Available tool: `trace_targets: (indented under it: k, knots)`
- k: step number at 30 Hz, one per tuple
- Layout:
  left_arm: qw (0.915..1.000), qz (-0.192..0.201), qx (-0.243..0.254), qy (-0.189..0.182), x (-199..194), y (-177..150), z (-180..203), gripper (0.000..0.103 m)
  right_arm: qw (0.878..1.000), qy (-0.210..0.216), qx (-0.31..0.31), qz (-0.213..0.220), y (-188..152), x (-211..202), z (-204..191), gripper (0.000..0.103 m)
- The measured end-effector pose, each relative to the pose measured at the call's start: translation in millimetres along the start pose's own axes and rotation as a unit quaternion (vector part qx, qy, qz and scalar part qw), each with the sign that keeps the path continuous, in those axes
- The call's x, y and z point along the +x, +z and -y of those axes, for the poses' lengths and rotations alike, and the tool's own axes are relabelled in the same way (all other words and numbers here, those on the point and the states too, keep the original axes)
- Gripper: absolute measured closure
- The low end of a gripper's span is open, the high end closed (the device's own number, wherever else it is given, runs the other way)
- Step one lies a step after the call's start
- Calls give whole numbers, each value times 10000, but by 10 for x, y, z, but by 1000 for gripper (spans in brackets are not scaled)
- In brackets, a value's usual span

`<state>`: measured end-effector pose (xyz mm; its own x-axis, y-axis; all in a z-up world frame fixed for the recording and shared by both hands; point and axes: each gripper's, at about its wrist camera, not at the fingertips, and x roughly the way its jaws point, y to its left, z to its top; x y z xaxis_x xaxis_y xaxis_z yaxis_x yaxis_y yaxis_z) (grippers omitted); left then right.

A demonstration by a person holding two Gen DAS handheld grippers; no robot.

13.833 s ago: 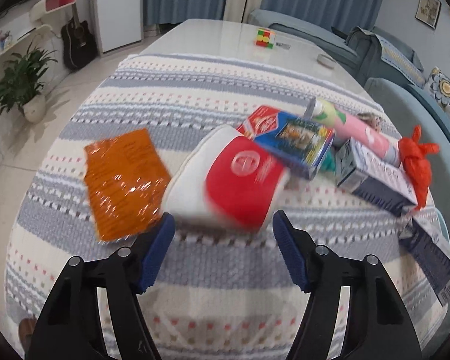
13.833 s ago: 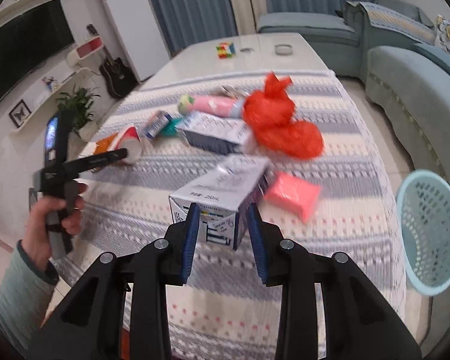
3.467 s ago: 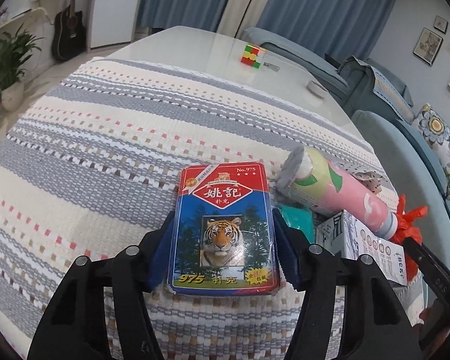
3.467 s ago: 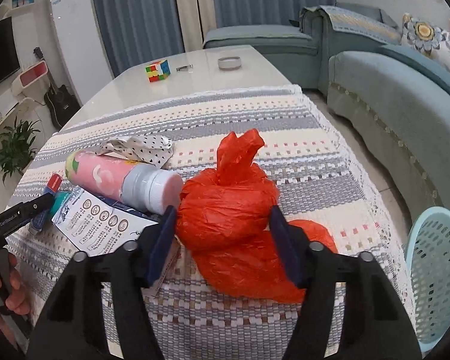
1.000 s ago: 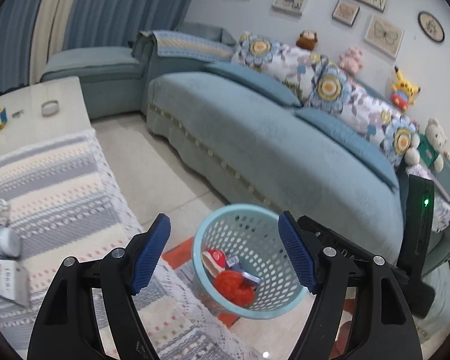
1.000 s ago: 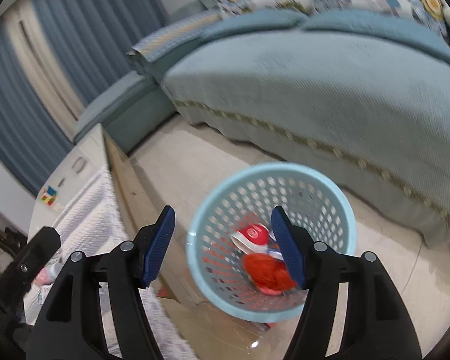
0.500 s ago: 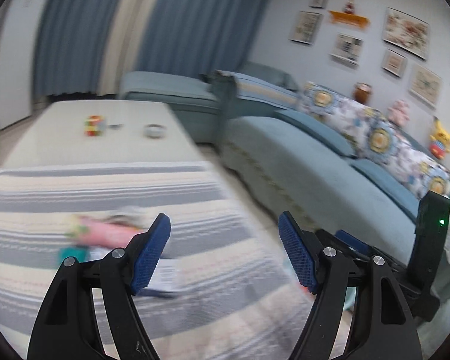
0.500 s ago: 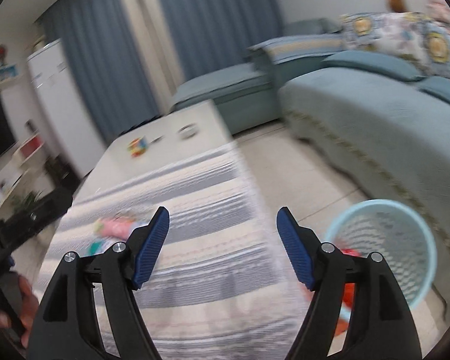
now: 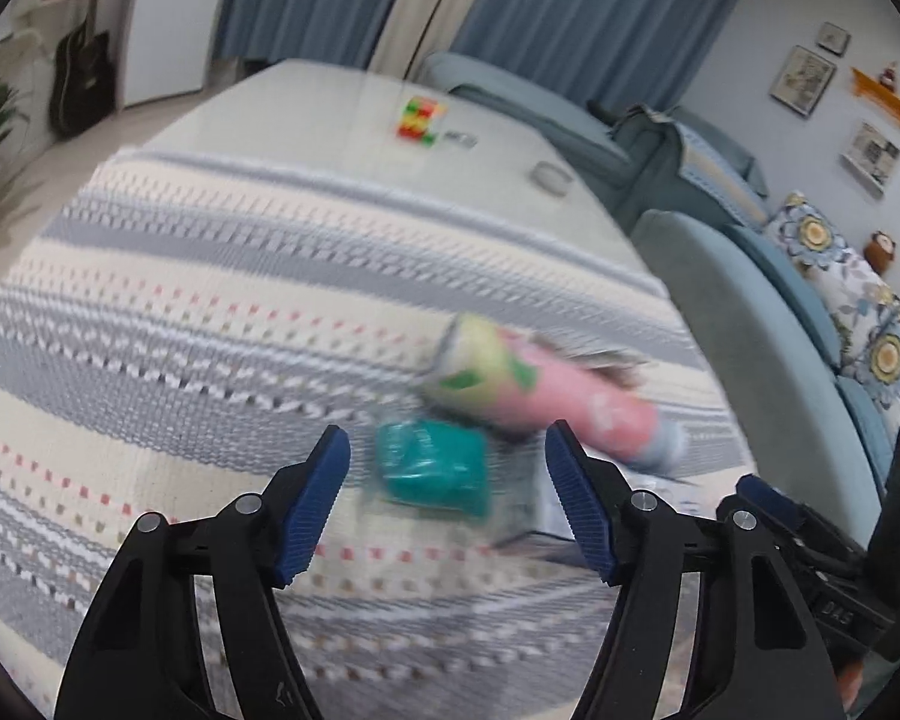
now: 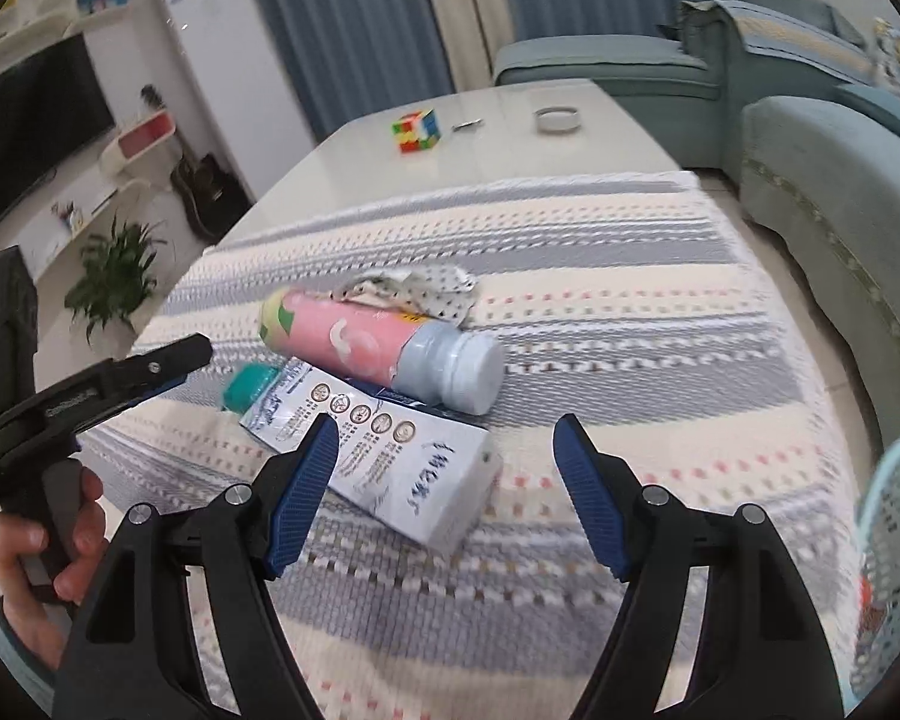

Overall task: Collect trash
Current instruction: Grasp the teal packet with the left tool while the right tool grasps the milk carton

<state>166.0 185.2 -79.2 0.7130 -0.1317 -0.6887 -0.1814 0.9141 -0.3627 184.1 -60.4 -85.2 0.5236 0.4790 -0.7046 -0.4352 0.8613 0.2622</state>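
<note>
Left gripper (image 9: 447,462), fingers spread, faces the teal packet (image 9: 432,468) — just ahead, nearer than the right gripper (image 10: 444,462), also spread.

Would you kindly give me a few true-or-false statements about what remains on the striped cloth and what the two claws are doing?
1. Both the left claw and the right claw are open and hold nothing. True.
2. The pink cylindrical bottle with a pale blue cap stands upright. False: it lies on its side.
3. The white printed carton lies in front of that bottle. True.
4. The small teal packet sits inside the light blue mesh basket. False: it lies on the striped cloth.
</note>
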Motion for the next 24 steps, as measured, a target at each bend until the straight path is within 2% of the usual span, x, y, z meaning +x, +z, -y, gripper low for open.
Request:
trace_targets:
  k: [4, 7, 11, 15, 20, 24]
  knots:
    - [9997, -227, 33, -35, 208, -6, -69, 38, 9999, 37, -137, -97, -9, 121, -27, 33]
    - [9993, -335, 152, -67, 311, -11, -41, 37, 9992, 273, -134, -275, -61, 151, -19, 33]
    - [9989, -360, 297, 71, 376, -9, -11, 35, 9973, 525, -202, -472, -225, 91, -69, 33]
    - [9986, -421, 292, 102, 422, 39, 5, 35, 9964, 569, -480, -414, -338, -35, -230, 33]
    - [9982, -399, 451, 77, 450, 7, 21, 32, 9977, 349, -556, -143, -157, -102, -214, 32]
    - [9968, -391, 658, 208, 459, -52, 103, 32, 9972, 353, -573, -330, -2, 127, -203, 29]
